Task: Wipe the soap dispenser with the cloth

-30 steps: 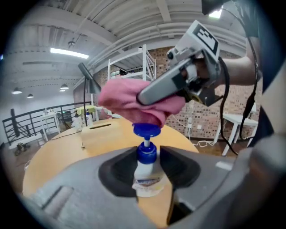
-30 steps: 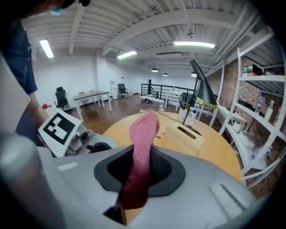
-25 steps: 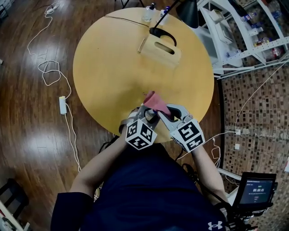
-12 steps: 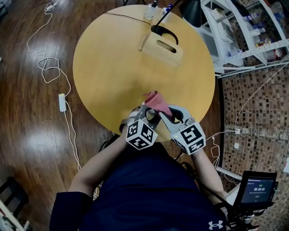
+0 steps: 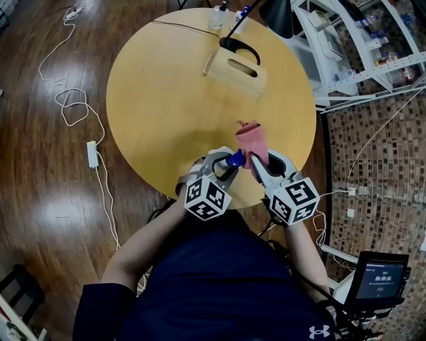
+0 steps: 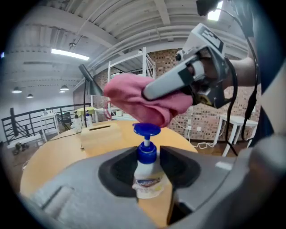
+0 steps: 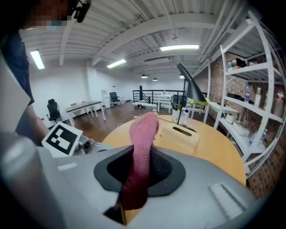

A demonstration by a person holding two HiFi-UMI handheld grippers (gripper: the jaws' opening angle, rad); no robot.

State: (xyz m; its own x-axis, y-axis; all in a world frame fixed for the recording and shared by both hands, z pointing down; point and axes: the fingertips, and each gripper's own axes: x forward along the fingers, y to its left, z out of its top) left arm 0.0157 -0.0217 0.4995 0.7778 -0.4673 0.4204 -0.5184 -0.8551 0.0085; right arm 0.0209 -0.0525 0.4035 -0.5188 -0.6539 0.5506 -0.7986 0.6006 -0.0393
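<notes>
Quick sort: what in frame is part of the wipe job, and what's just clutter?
In the job: soap dispenser in the left tool; pink cloth in the right tool.
Lying about: slotted wooden box; desk lamp; small bottles; floor cables; white shelving.

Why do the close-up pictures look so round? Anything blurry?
Left gripper view: wide lens curves it, corners black; soap bottle clear, fingers blurred. Right gripper view: same curve; cloth soft up close. Head view: glare on the wooden floor.
</notes>
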